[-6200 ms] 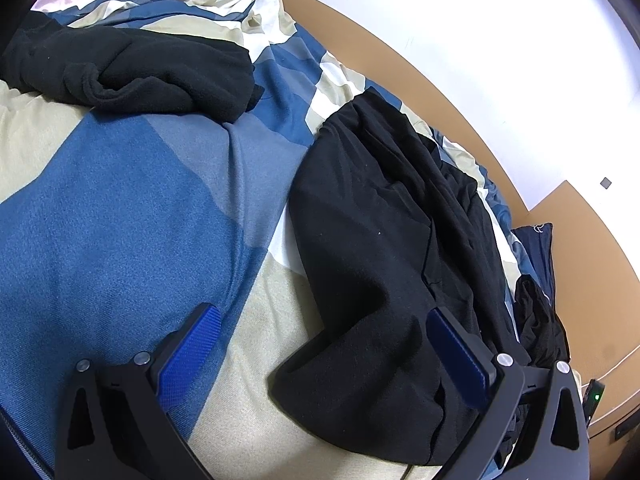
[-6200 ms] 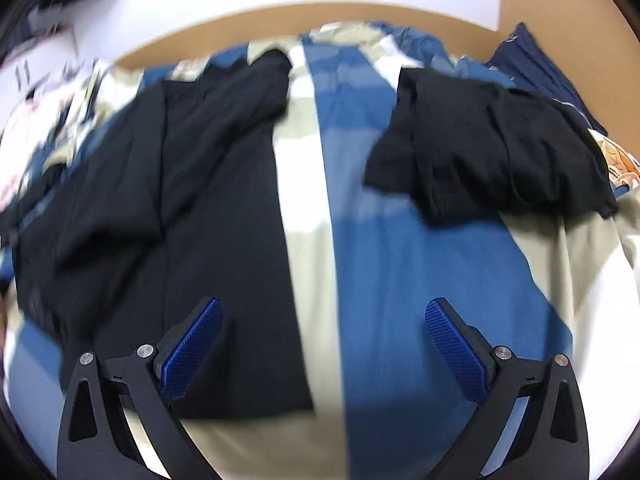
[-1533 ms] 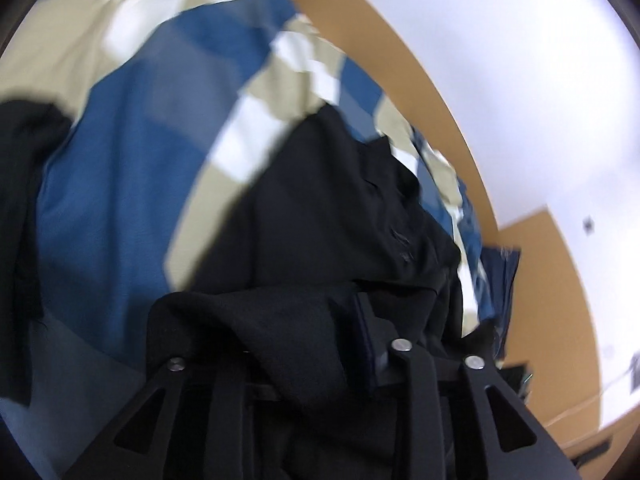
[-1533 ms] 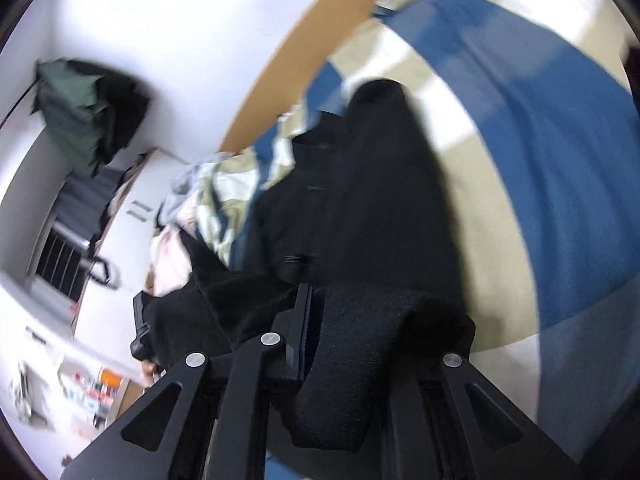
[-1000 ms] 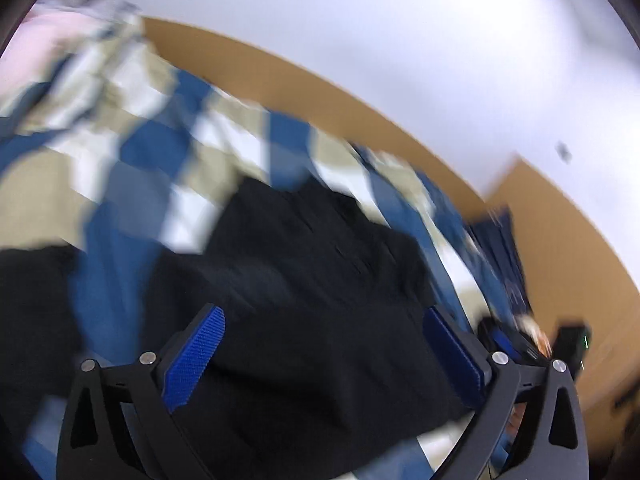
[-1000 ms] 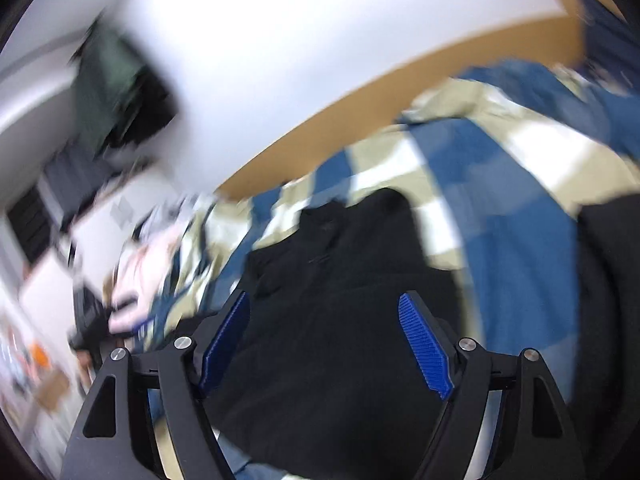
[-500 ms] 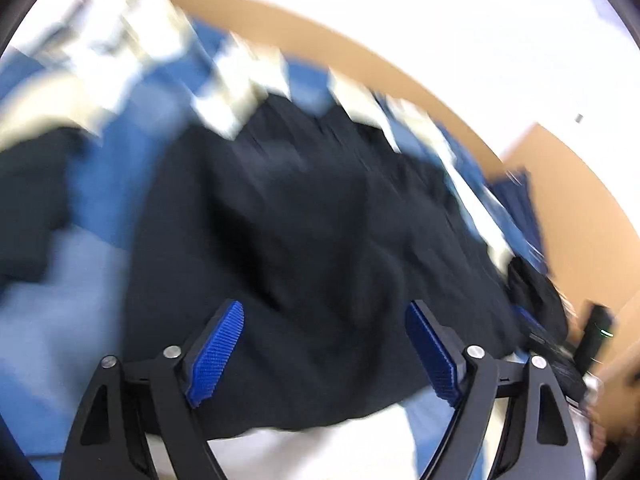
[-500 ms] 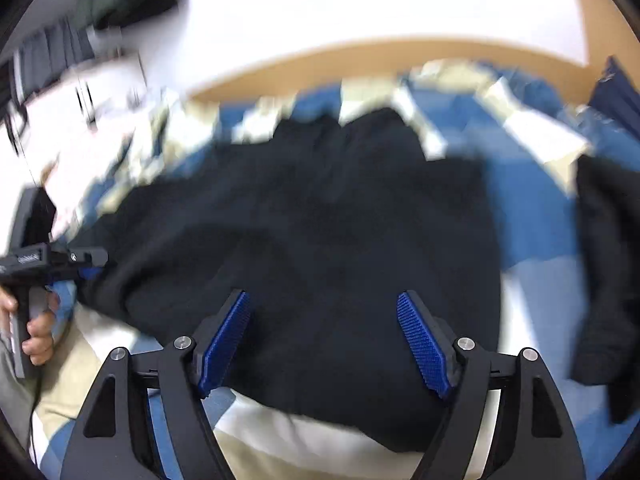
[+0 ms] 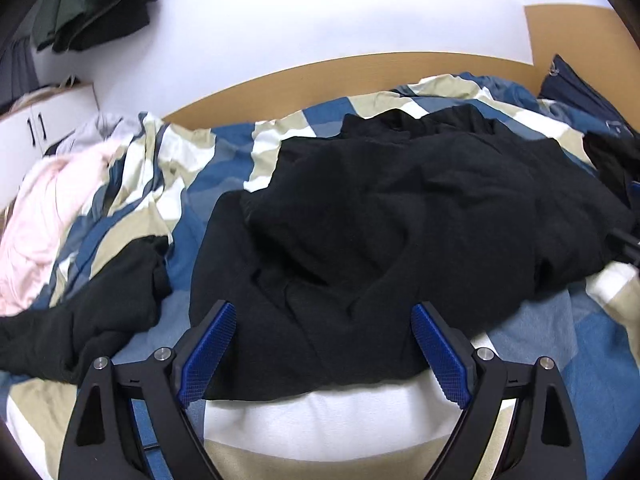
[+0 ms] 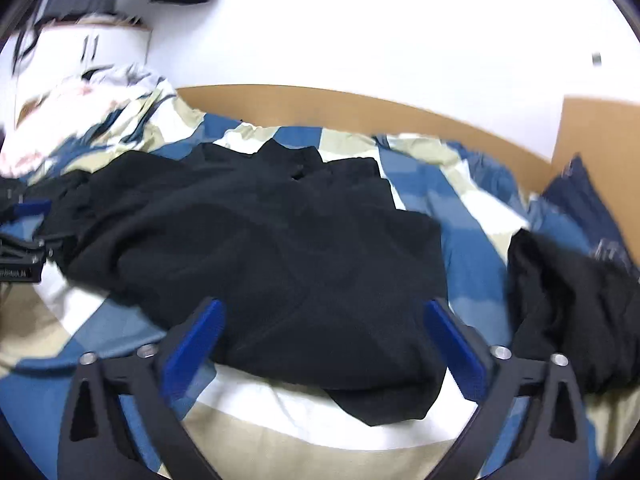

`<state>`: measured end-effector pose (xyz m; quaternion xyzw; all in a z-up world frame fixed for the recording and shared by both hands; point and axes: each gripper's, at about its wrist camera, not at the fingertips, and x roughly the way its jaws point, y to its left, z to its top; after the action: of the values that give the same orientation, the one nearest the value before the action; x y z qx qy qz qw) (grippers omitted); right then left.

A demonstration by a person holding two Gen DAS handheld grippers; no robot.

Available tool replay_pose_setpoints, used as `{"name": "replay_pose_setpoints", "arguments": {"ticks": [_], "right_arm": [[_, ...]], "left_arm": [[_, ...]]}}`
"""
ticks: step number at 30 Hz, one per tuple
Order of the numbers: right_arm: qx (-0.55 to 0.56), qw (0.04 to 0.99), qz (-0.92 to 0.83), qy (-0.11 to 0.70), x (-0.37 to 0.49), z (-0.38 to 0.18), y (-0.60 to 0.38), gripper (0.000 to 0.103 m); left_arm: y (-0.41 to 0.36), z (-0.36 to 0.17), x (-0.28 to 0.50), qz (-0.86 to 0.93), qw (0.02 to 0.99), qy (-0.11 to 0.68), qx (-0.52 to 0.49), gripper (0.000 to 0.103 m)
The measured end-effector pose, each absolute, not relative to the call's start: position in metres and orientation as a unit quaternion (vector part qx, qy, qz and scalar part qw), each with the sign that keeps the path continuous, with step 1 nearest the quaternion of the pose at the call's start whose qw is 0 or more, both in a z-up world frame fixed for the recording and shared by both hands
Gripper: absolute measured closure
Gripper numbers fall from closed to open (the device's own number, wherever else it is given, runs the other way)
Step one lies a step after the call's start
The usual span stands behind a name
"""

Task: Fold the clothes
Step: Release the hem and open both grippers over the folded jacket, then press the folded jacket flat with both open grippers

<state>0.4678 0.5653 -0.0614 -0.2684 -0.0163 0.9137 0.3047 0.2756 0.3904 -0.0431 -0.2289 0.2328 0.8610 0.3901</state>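
A large black garment lies spread out and rumpled across the checked duvet; the right wrist view shows it too. My left gripper is open and empty, its blue pads just over the garment's near hem. My right gripper is also open and empty, over the same near edge. The left gripper shows at the left border of the right wrist view. A second black garment lies crumpled to the left, and another black garment to the right.
A wooden headboard runs along the far side under a white wall. A pink cloth is heaped at the left by a white cabinet. A navy pillow sits far right. Dark clothes hang top left.
Both grippers were shut on the black garment 1.5 s ago and have since opened and let it go. It now lies spread on the bed, and both views have swung towards the headboard.
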Motion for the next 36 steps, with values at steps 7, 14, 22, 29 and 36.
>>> {"name": "replay_pose_setpoints", "arguments": {"ticks": [7,14,22,29,36], "right_arm": [[-0.341,0.295,0.891,-0.044,0.440,-0.077,0.564,0.000],[-0.361,0.292,0.885,-0.038,0.431,-0.082,0.567,0.000],[-0.340,0.273,0.898,0.058,0.449,-0.078,0.590,0.000],[-0.273,0.212,0.933,0.094,0.475,-0.065,0.588,0.000],[-0.303,0.234,0.915,0.125,0.469,-0.071,0.602,0.000]], "left_arm": [[0.395,-0.041,0.281,0.851,0.401,0.239,-0.241,0.011],[0.397,-0.045,0.276,0.843,0.405,0.236,-0.263,0.011],[0.393,-0.048,0.262,0.841,0.403,0.212,-0.294,0.011],[0.389,-0.044,0.266,0.850,0.396,0.211,-0.276,0.009],[0.398,-0.054,0.256,0.836,0.396,0.218,-0.311,0.008]]}}
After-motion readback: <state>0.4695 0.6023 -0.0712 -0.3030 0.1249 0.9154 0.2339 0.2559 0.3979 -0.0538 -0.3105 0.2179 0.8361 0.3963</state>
